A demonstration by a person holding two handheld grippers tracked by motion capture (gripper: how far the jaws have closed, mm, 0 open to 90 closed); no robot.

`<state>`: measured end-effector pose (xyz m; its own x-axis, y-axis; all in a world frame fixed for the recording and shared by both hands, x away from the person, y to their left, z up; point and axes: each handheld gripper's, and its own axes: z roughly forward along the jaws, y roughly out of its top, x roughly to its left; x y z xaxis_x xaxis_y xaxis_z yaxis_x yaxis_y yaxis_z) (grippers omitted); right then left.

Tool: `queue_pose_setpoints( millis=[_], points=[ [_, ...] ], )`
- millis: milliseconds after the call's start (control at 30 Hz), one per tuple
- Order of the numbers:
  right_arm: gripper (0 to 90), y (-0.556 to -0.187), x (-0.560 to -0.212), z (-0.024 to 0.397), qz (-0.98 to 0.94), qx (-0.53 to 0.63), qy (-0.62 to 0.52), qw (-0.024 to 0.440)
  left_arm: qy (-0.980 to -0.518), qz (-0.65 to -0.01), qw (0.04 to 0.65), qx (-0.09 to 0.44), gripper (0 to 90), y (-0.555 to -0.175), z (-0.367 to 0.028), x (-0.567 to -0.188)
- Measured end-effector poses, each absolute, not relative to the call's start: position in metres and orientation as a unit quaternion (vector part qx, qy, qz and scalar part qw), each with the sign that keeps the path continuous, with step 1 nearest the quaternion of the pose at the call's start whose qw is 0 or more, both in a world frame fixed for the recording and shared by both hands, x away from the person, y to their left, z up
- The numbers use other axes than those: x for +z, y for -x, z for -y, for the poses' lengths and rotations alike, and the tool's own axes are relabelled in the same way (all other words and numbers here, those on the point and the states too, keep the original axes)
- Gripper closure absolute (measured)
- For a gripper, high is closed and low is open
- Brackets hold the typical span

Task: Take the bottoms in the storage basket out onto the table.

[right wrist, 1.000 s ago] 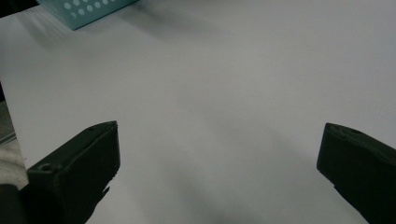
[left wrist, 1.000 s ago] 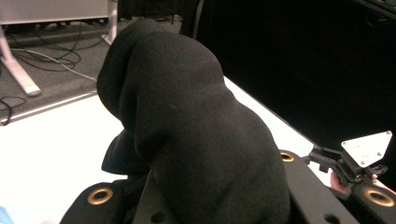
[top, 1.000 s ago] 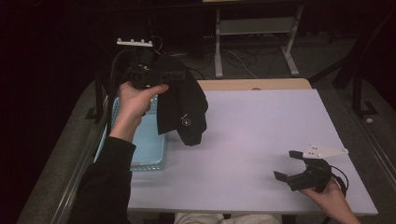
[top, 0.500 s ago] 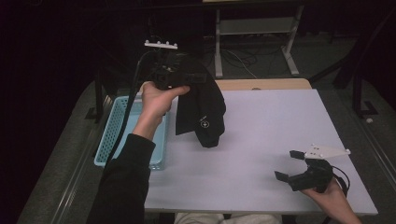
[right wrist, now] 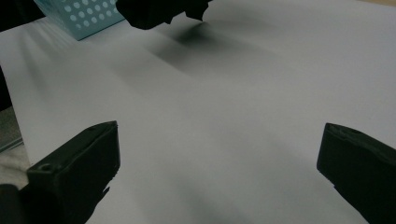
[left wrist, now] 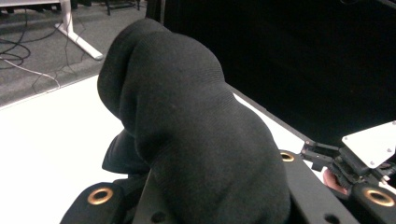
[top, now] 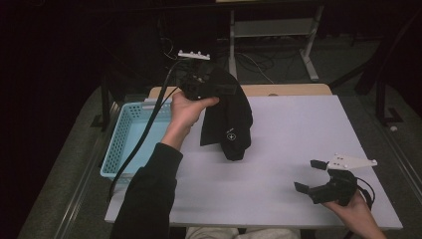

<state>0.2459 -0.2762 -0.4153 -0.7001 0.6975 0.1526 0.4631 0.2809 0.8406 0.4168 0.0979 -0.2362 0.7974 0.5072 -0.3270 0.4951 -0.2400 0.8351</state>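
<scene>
A black knitted garment with a small white logo hangs from my left gripper, which is shut on its top edge. It dangles above the white table, just right of the basket, with its lower end close to the tabletop. In the left gripper view the black fabric bulges over both jaws and hides them. My right gripper rests open near the table's front right corner. Its two jaws stand wide apart over bare tabletop in the right gripper view, with nothing between them.
A light blue perforated basket stands at the table's left edge, and its corner appears in the right gripper view. The left gripper's cable trails across the basket. A white stand and floor cables lie behind the table.
My left hand has carried the hanging garment rightward and a little lower, from over the basket to over the table beside it. The right gripper has not moved.
</scene>
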Motion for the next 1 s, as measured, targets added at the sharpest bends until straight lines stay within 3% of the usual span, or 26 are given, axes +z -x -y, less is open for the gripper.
queue_pose_setpoints(
  millis=[1000],
  points=[
    [0.0, -0.245, -0.415, 0.280, -0.788, 0.476, -0.372, 0.123, -0.816, -0.313, 0.486, -0.024, 76.3, -0.434, -0.049, -0.303]
  ],
)
